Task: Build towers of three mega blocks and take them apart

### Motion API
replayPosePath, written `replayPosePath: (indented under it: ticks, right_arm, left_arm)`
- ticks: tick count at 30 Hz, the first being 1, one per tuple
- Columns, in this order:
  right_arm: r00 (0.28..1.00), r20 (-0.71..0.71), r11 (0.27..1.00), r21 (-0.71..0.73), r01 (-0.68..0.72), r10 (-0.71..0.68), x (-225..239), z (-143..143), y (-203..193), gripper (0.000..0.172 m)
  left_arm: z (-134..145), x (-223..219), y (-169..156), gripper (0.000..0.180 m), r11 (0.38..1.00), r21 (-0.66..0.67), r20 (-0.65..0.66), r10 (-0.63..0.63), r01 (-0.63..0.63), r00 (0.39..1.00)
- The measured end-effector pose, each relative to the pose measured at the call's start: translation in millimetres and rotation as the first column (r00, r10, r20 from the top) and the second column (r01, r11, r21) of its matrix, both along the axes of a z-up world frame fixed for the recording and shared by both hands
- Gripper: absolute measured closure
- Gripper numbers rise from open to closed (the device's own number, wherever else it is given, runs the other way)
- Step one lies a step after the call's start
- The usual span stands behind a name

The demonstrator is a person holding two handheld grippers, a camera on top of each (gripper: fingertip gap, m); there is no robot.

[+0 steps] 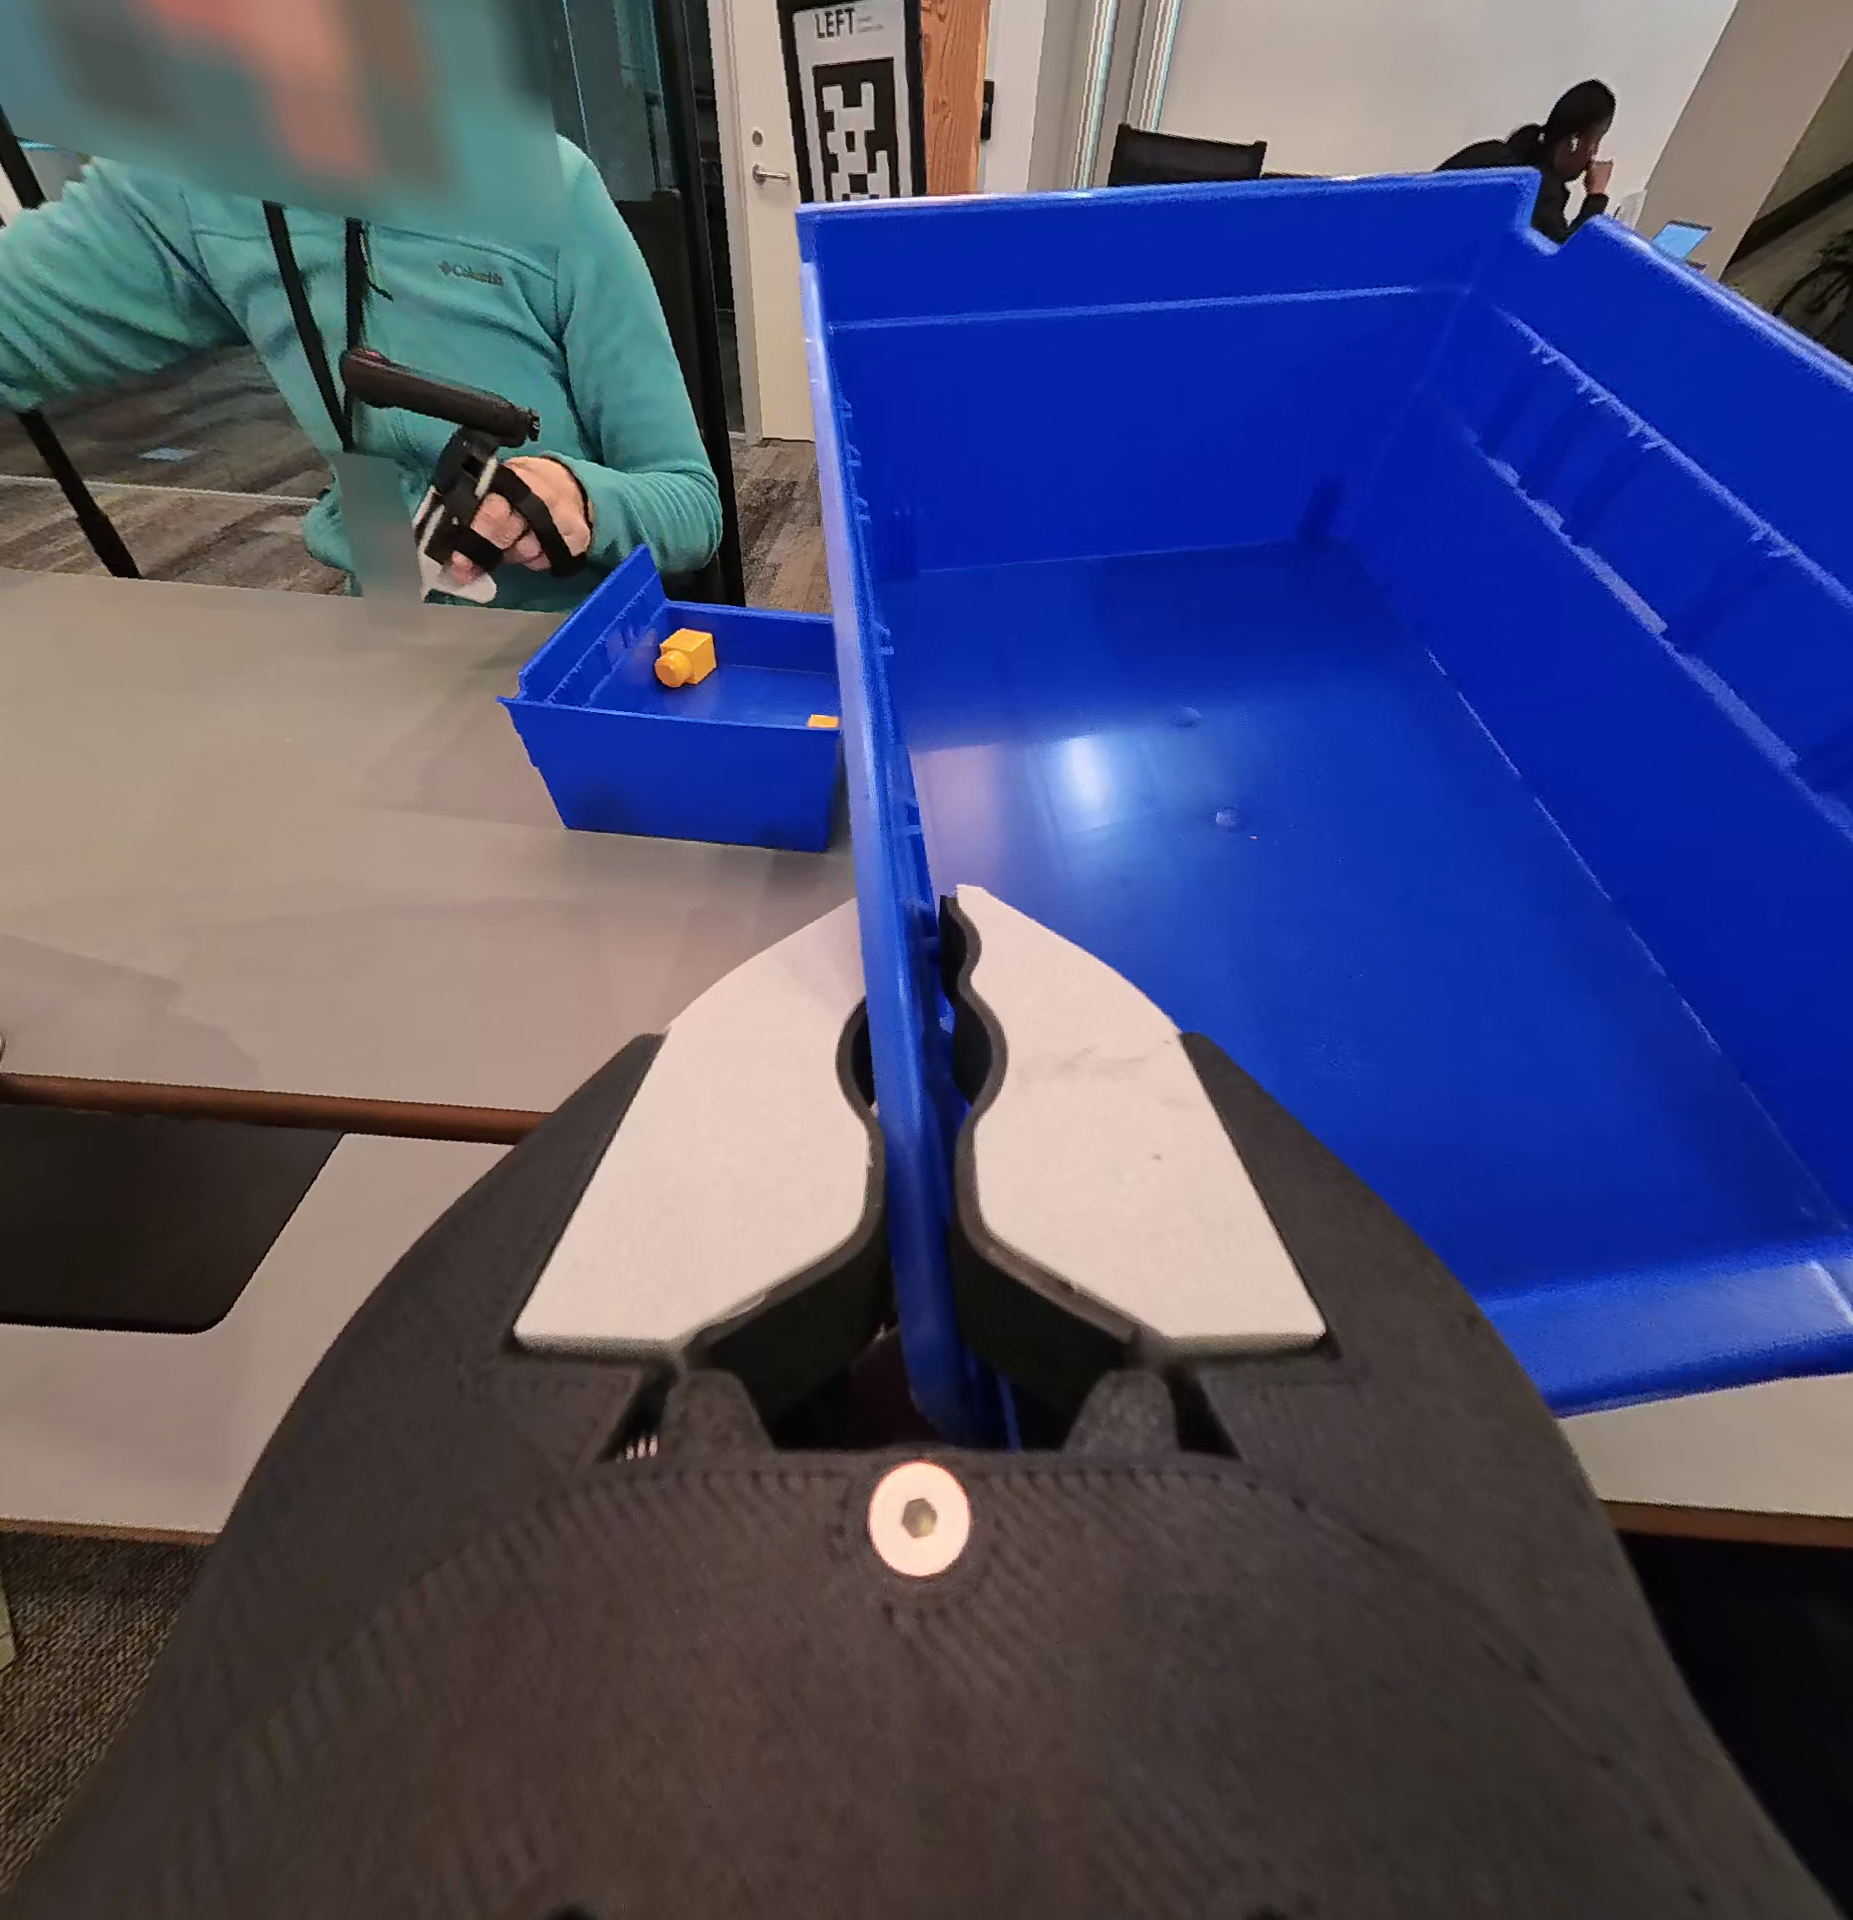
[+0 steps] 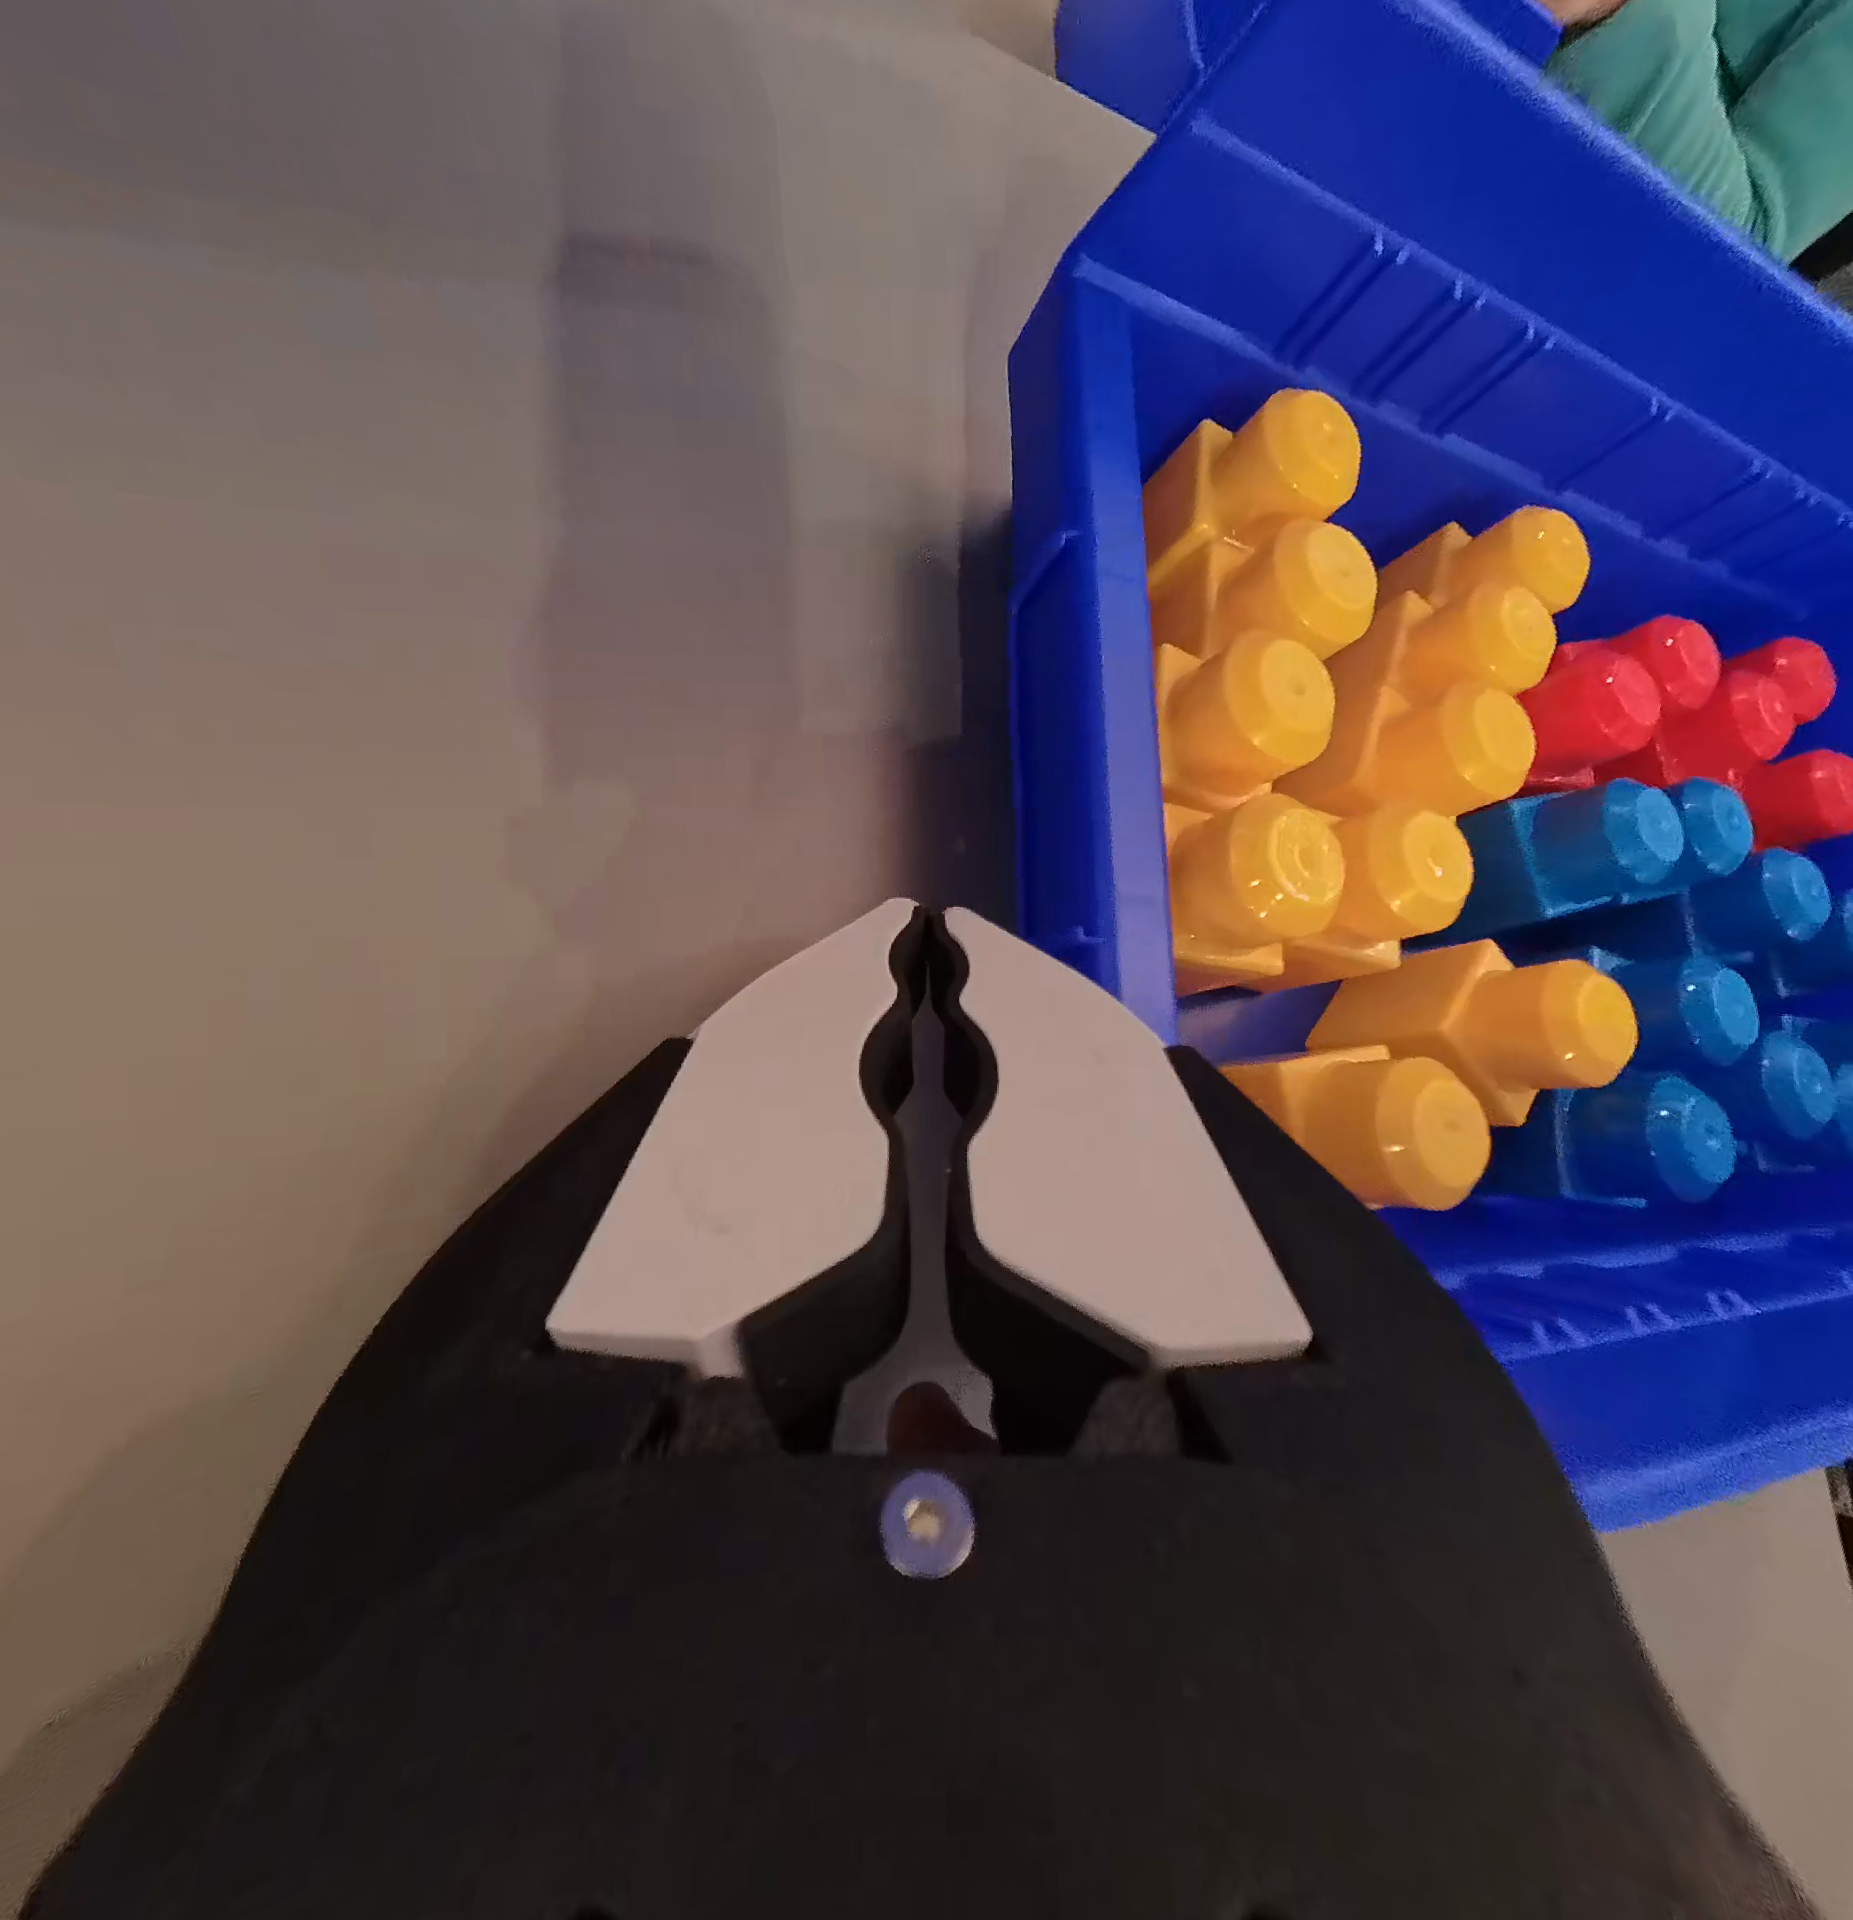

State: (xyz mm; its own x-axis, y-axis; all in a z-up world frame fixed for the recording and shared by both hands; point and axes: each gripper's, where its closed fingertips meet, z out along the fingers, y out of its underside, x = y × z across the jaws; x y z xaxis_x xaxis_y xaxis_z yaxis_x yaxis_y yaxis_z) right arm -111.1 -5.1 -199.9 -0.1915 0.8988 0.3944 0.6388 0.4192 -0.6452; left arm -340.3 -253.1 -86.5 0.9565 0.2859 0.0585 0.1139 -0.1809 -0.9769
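Observation:
My left gripper (image 1: pixel 906 914) is shut on the left side wall (image 1: pixel 880 727) of a large blue bin (image 1: pixel 1317 779); one finger is outside the wall and one inside. No blocks show inside this bin, and it sits tilted against the table. In the right wrist view, my right gripper (image 2: pixel 927 914) is shut with the pads touching and nothing between them. It hangs over the grey table just left of a blue bin (image 2: pixel 1088 623) packed with yellow mega blocks (image 2: pixel 1275 707), red ones (image 2: pixel 1680 696) and blue ones (image 2: pixel 1628 842).
A smaller blue bin (image 1: pixel 683 769) holding a yellow block (image 1: pixel 685 658) stands on the grey table (image 1: pixel 278 831) beyond the large bin. A person in a teal jacket (image 1: pixel 506 343) sits across the table, holding another gripper (image 1: pixel 475 488). The table's front edge (image 1: pixel 278 1112) is near. Across from one pair of fingers to the other is roughly 35 cm.

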Motion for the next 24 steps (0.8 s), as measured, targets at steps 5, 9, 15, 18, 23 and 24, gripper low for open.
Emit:
replayPosePath:
  ticks: [5, 9, 15, 18, 23, 24]
  right_arm:
    - [0.996, -0.088, 1.0, -0.001, -0.008, 0.008, 11.2, 21.2, -0.3, 0.167]
    - [0.977, -0.214, 0.983, -0.179, -0.028, -0.011, 35.8, 61.0, -20.7, 0.158]
    - [0.904, -0.409, 0.856, -0.506, -0.109, -0.127, 69.1, 132.8, -54.7, 0.134]
    - [0.867, -0.466, 0.795, -0.587, -0.153, -0.177, 80.3, 156.3, -72.4, 0.131]
    - [0.826, -0.476, 0.729, -0.674, -0.121, -0.302, 92.1, 162.7, -74.3, 0.109]
    - [0.83, -0.458, 0.709, -0.696, -0.113, -0.317, 93.3, 159.4, -72.8, 0.109]
  left_arm:
    - [6.8, 13.1, 2.7, 0.175, 1.0, 0.004, -0.02, -0.012, 0.012, 1.0]
    - [15.0, 31.5, 7.1, 0.175, 1.0, 0.029, -0.051, -0.002, 0.003, 0.999]
    - [21.0, 75.0, 20.3, 0.175, 0.998, 0.035, -0.144, 0.047, -0.042, 0.988]
    - [19.5, 99.9, 31.0, 0.174, 0.998, 0.026, -0.176, 0.063, -0.059, 0.982]
    - [22.7, 134.8, 52.5, 0.175, 0.997, -0.016, -0.302, 0.07, -0.078, 0.951]
    - [23.1, 141.3, 56.2, 0.175, 0.996, -0.029, -0.332, 0.07, -0.085, 0.941]
